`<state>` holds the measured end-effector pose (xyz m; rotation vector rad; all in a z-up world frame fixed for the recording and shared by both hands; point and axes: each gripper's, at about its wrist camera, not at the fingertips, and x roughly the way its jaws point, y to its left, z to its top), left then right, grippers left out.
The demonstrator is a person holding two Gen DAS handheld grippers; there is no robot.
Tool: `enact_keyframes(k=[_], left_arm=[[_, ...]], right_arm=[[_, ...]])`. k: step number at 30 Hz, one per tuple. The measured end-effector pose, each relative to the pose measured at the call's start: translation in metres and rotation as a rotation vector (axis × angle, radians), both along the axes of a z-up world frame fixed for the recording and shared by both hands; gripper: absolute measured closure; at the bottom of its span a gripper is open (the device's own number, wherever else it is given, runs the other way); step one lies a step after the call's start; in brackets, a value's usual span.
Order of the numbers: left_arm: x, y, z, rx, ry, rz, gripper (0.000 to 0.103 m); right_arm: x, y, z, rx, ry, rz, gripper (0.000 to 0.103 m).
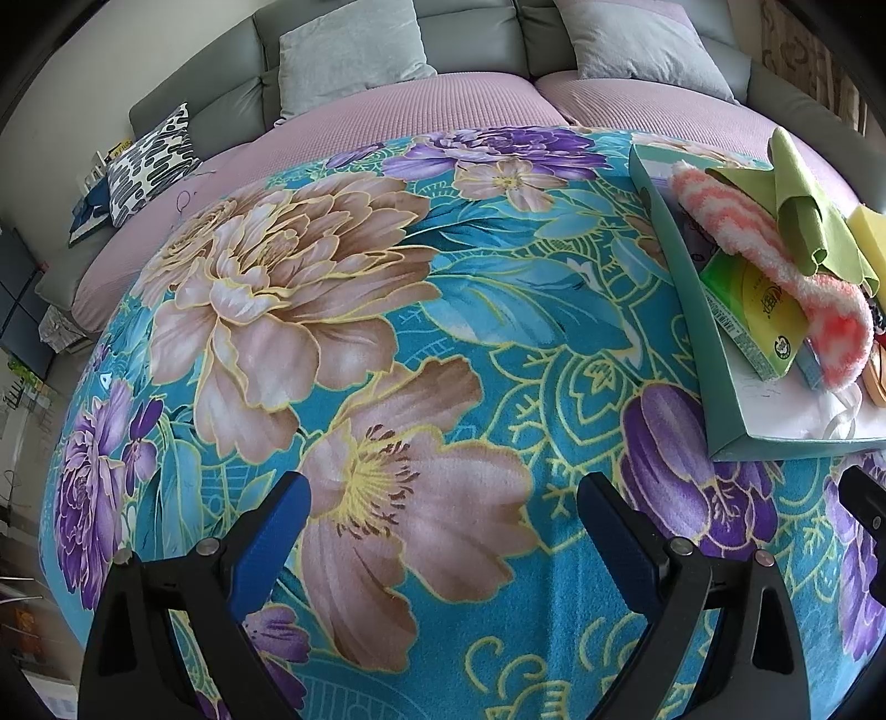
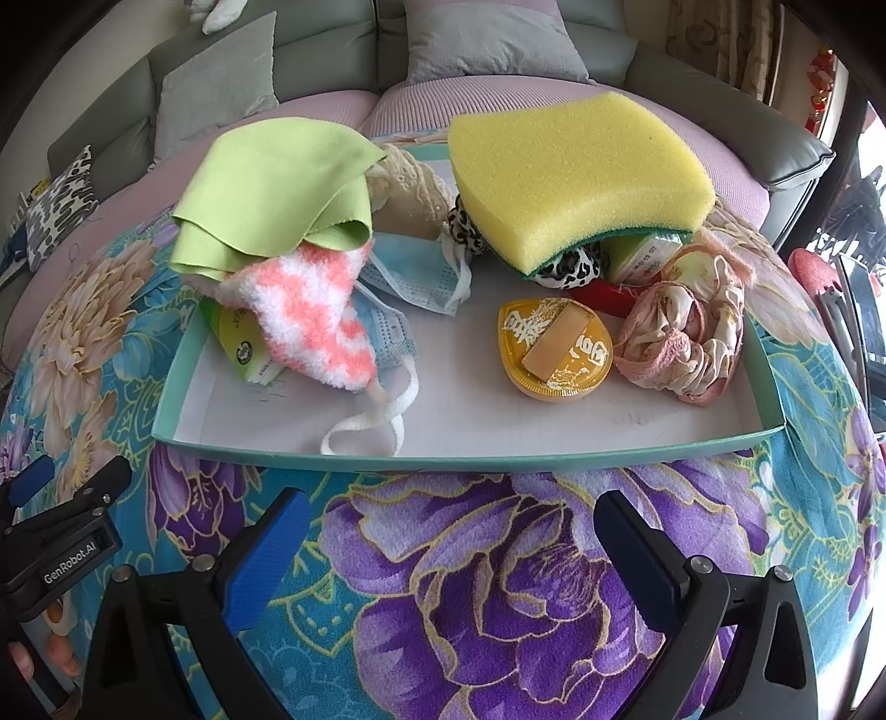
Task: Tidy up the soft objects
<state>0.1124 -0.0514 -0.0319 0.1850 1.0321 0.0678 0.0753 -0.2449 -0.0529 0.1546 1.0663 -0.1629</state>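
Both grippers hover over the floral blanket (image 1: 443,332), nothing held. Left gripper (image 1: 443,504): jaws wide, only blanket between the blue pads. Right gripper (image 2: 451,520): jaws wide, pointed at the near edge of the tray (image 2: 443,462), just short of it.

The tray, teal rim and white floor, sits on the blanket's right side in the left wrist view; its left edge runs diagonally there and the left gripper is off its near-left corner.

Tray contents, right wrist view:
- Green cloth (image 2: 277,188) at the far-left corner, draped over the top of the pink-and-white fuzzy sock (image 2: 315,310).
- The sock runs toward the near-left, lying over a green-yellow packet (image 2: 238,338) and blue face masks (image 2: 421,271).
- A white loop (image 2: 371,421) lies by the near edge.
- Yellow sponge (image 2: 576,171) toward the far-right corner, propped on a leopard-print scrunchie (image 2: 570,268).
- Orange sealed cup (image 2: 554,346) centre-right.
- Crumpled pink fabric (image 2: 686,332) by the right edge, just beside the cup.

Open room: bare tray floor along the near edge, mostly centre to right. A wide stretch of blanket is free left of the tray, under the left gripper. Beyond the blanket's far edge is a sofa (image 1: 476,39) with grey cushions (image 1: 349,55).
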Motion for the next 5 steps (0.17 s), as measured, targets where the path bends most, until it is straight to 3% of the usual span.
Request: enact_keyframes(k=[5], left_arm=[[-0.0003, 0.0001, 0.0009, -0.015, 0.000, -0.004, 0.006]], right_arm=[[-0.0004, 0.0007, 0.0000, -0.001, 0.001, 0.000, 0.000]])
